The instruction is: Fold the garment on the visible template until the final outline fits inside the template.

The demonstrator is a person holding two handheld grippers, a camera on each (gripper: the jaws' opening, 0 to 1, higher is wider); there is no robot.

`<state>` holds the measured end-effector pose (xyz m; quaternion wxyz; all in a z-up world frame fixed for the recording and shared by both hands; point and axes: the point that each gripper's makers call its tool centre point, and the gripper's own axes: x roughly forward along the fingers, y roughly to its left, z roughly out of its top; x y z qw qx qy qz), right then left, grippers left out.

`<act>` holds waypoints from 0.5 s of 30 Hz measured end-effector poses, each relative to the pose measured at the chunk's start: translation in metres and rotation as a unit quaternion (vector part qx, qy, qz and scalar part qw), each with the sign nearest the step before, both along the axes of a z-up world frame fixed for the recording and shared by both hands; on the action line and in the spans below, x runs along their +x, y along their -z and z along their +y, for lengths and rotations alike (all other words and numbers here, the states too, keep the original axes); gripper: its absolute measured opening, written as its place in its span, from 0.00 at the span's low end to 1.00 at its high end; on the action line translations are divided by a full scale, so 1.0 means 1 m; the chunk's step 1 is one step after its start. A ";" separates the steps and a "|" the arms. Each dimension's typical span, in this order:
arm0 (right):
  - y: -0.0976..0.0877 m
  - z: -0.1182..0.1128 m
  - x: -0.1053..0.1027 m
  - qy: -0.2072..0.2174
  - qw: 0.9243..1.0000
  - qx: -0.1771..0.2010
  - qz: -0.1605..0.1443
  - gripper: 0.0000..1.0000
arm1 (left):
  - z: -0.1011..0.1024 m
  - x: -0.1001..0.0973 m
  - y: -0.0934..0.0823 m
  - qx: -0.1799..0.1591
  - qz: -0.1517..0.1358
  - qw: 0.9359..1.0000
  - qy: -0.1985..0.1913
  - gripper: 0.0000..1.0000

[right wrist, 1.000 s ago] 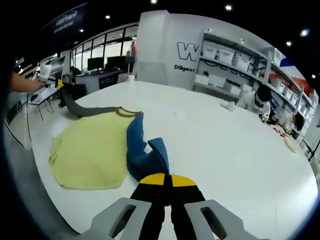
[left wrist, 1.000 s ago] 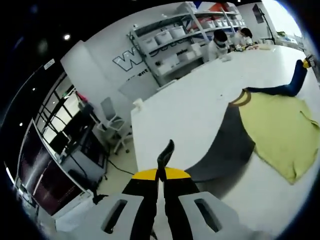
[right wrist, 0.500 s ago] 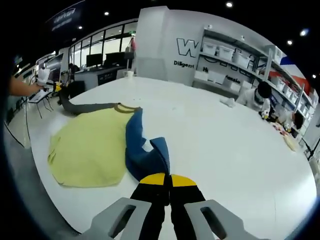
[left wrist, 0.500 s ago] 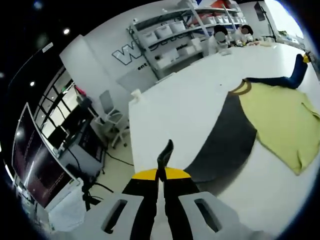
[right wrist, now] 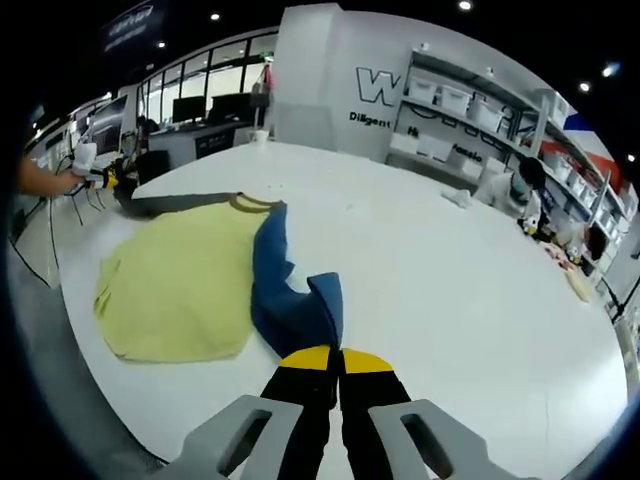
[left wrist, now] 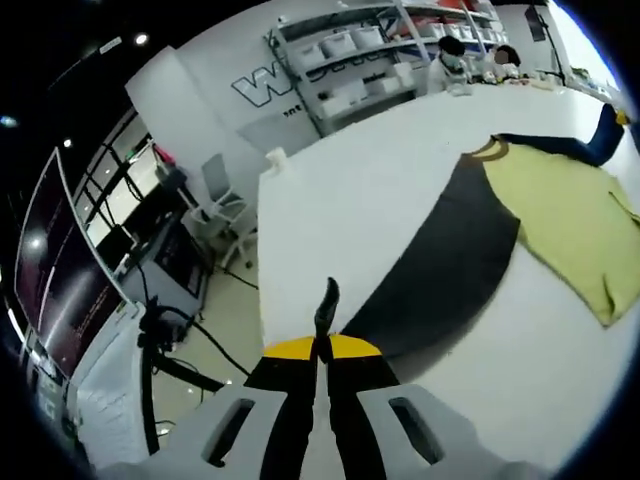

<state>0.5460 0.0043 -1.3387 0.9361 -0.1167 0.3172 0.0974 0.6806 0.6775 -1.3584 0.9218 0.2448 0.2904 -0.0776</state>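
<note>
A yellow shirt (right wrist: pixel 180 285) lies spread on the white counter (right wrist: pixel 450 290). The right gripper (right wrist: pixel 322 352) fingers pinch its blue sleeve (right wrist: pixel 290 300); the left gripper (left wrist: pixel 322 340) fingers pinch its dark sleeve (left wrist: pixel 440 270), shown stretched in the left gripper view.

The left tool (left wrist: pixel 322 345) has its jaws pressed together on a dark sleeve tip. The right tool (right wrist: pixel 328 352) is likewise clamped, pinching a blue sleeve.
</note>
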 end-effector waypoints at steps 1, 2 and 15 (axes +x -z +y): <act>0.000 0.001 0.000 0.000 1.000 0.000 0.001 0.00 | 0.001 -0.002 0.003 -0.001 0.003 1.000 0.000 0.03; 0.000 0.002 -0.001 -0.001 1.000 0.000 0.002 0.00 | 0.002 -0.005 0.005 -0.005 0.006 1.000 -0.002 0.04; 0.001 0.009 0.002 -0.014 1.000 -0.004 0.005 0.00 | 0.008 -0.032 0.028 -0.040 0.034 0.998 -0.031 0.16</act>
